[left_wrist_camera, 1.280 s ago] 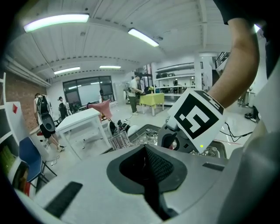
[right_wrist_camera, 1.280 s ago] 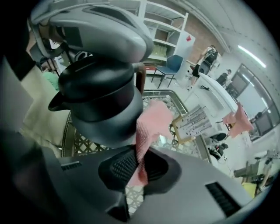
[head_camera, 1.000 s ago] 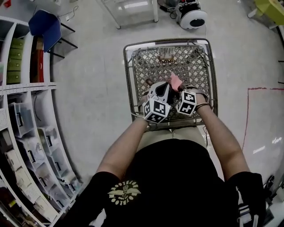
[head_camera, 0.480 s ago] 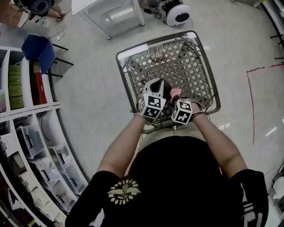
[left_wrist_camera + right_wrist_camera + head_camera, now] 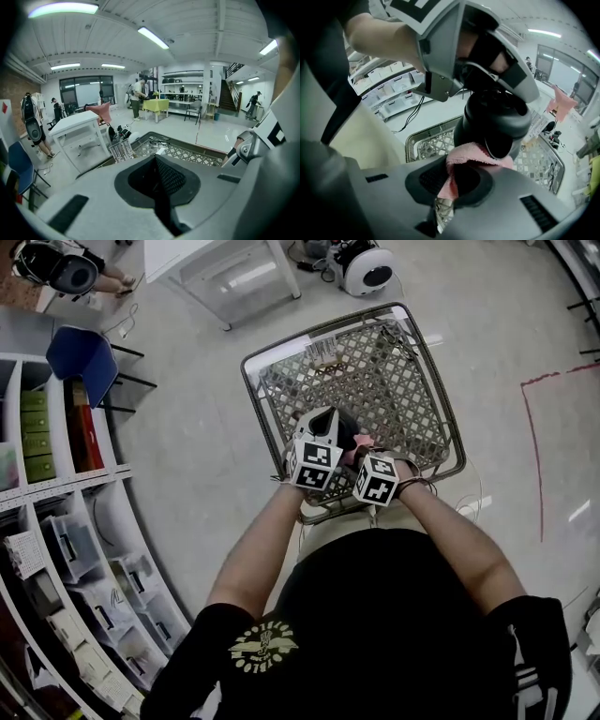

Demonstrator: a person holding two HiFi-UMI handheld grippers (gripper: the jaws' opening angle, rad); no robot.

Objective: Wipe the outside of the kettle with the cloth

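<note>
A yellow emblem [image 5: 264, 646] on the person's black shirt carries print too small to read. Just ahead, the right tongs [image 5: 449, 180] are clamped on a pink cloth [image 5: 476, 159], which presses against the lower side of a black kettle [image 5: 487, 117]. The left tongs [image 5: 157, 183] are closed on the kettle's top handle, holding it above the near end of a wire cart [image 5: 441, 399]. The cart's far mesh is bare; a tag [image 5: 326, 352] at its far rim is unreadable. Open floor [image 5: 187, 456] surrounds the cart, with shelves [image 5: 56, 549] at the left and a red line [image 5: 536, 427] at the right
</note>
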